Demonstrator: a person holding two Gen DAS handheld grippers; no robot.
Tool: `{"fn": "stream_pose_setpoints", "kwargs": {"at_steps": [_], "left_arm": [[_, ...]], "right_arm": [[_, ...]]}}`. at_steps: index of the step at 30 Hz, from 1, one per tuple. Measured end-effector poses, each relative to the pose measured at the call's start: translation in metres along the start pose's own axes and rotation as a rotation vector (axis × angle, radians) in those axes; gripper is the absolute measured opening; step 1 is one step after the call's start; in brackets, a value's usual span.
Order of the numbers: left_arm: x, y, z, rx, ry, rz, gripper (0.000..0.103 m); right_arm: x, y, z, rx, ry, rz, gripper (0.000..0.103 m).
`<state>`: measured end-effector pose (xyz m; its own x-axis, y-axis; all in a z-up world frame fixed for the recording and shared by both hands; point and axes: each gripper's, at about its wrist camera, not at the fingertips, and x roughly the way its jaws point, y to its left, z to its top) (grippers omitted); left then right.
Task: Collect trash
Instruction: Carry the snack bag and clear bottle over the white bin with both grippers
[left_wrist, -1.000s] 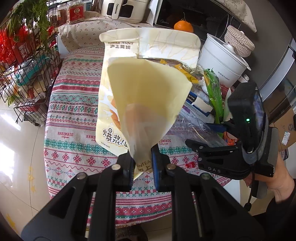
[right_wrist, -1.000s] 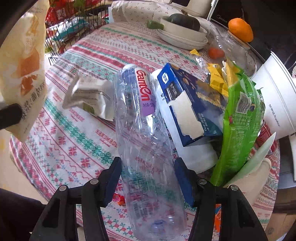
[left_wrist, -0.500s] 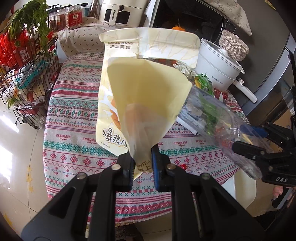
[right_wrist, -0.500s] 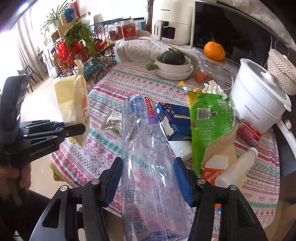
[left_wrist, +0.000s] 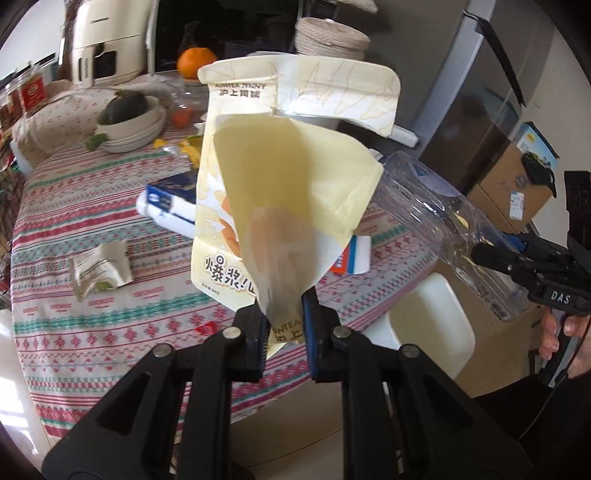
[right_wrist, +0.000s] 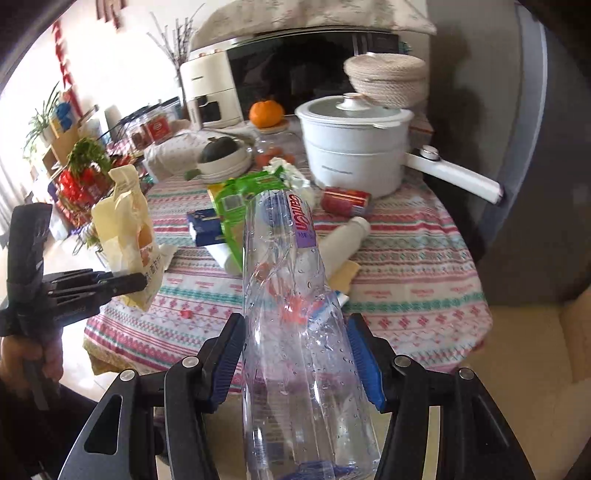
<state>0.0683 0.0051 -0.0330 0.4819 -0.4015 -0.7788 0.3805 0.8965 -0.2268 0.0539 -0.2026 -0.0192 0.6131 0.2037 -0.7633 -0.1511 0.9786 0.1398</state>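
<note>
My left gripper (left_wrist: 283, 325) is shut on the bottom of a torn cream snack pouch (left_wrist: 291, 192) and holds it upright, off the table's near edge. It also shows in the right wrist view (right_wrist: 127, 229). My right gripper (right_wrist: 295, 354) is shut on a large clear plastic bottle (right_wrist: 291, 306) with a purple and red label, held in the air in front of the table. The bottle shows at the right in the left wrist view (left_wrist: 443, 221). More trash lies on the patterned tablecloth (right_wrist: 413, 254): a crumpled wrapper (left_wrist: 99, 269), a blue box (left_wrist: 170, 192), a green bag (right_wrist: 240, 199), a red packet (right_wrist: 345, 201), a white bottle (right_wrist: 343, 242).
A white pot with a long handle (right_wrist: 354, 147), a bowl with a dark squash (right_wrist: 221, 155), an orange (right_wrist: 266, 112) and an appliance (right_wrist: 207, 85) stand at the table's back. A cream chair (left_wrist: 432, 332) stands at the near right. A wire rack (right_wrist: 81, 173) is at the left.
Both grippers have drawn back from the table and swung right with their loads. The bottle has come up off the table and clear of the trash pile.
</note>
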Motion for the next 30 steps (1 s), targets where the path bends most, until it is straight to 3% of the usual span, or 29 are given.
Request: {"fn": "stream_pose_setpoints", "kwargs": {"at_steps": [10,20,24,30], "left_arm": [[0.055,-0.112,-0.018,0.214,0.141,-0.115,0.018],[0.112,-0.194,-0.054,0.316,0.334,-0.288,0.018],[0.137,-0.211,-0.069,0.33,0.375,-0.276,0.019],[0.151,-0.224,-0.07,0.339,0.368,-0.271,0.024]], "right_arm": [[-0.019,-0.093,-0.055,0.16,0.065,-0.086,0.058],[-0.041,-0.161,-0.117,0.287,0.111,-0.163,0.059],[-0.045,-0.175,-0.13,0.323,0.136,-0.177,0.059],[-0.048,-0.188,-0.143,0.349,0.154,-0.191,0.059]]}}
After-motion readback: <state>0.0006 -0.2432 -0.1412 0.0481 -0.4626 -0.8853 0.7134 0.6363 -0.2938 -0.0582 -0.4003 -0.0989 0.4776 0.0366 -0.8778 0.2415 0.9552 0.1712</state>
